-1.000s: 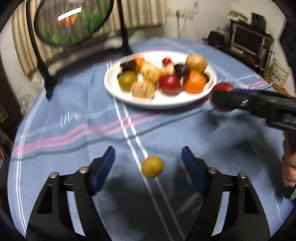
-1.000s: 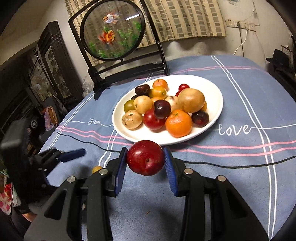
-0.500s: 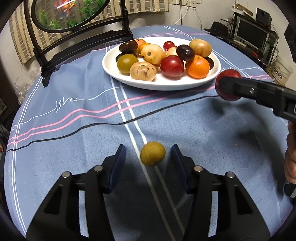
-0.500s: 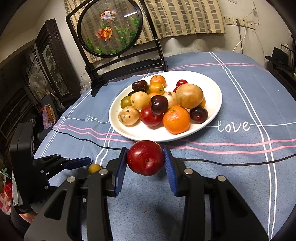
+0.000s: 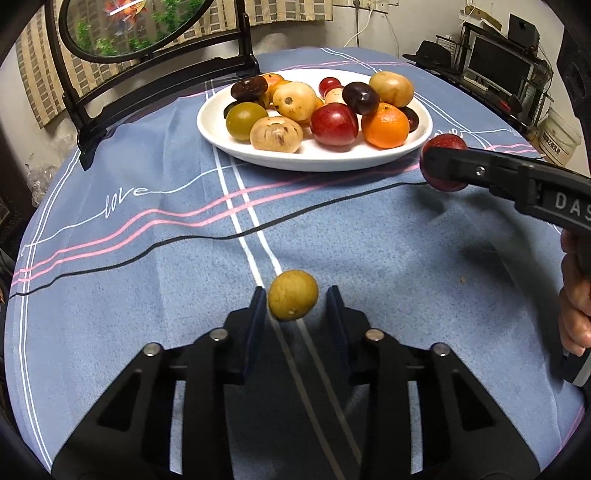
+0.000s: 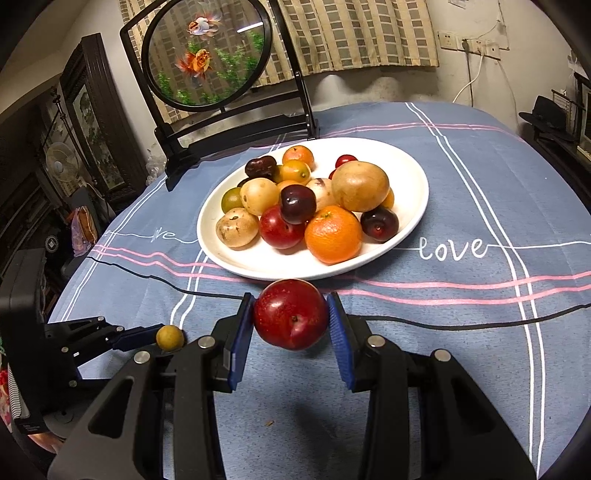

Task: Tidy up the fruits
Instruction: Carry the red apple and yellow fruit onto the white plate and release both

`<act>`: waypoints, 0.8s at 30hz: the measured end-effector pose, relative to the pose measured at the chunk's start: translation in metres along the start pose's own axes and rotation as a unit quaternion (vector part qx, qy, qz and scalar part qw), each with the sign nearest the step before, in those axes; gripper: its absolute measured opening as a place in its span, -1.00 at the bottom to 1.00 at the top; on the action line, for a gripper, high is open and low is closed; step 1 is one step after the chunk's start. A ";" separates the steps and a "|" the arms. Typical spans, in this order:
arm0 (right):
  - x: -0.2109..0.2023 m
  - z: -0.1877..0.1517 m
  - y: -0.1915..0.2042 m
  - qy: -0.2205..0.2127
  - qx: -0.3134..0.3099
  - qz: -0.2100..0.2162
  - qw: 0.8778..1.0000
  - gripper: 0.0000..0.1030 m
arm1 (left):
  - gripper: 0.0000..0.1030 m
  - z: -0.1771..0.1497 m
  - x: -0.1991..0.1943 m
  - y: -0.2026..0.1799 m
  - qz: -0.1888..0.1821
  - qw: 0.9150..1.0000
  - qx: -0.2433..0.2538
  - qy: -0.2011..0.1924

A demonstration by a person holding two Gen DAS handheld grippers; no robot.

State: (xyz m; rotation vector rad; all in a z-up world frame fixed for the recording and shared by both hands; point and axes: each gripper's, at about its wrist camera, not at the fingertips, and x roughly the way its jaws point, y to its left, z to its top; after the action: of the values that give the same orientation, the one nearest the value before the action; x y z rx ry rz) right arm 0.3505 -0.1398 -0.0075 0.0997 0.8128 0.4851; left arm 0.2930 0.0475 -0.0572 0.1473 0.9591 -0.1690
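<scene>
My right gripper clamps the red plum just short of the white plate's near rim. My left gripper brackets the small yellow fruit at the tablecloth's near edge, right pad apart.

1. A blue tablecloth with white, pink and black stripes and the word "love" covers the round table.
2. A round goldfish picture in a black stand stands upright at the table's far edge.
3. A striped curtain hangs on the wall behind.
4. A wall socket has a white cable hanging from it.
5. A monitor sits on a shelf off to the right.
6. A white bucket stands on the floor near it.
7. A fan stands at left.
</scene>
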 end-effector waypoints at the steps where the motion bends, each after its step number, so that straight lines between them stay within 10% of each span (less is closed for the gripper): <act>1: 0.000 0.000 0.000 0.000 0.000 -0.001 1.000 -0.22 | -0.43 -0.001 -0.001 0.000 0.000 1.000 -0.003 -0.001; 24: -0.029 0.002 0.002 -0.027 -0.006 0.029 0.999 -0.22 | -0.49 0.025 -0.044 0.005 -0.045 0.997 -0.045 -0.047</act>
State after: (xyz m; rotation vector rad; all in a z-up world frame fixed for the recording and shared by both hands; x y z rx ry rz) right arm 0.3345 -0.1512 0.0142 0.1243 0.7564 0.5403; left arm 0.2890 0.0512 -0.0063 0.0129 0.8778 -0.2141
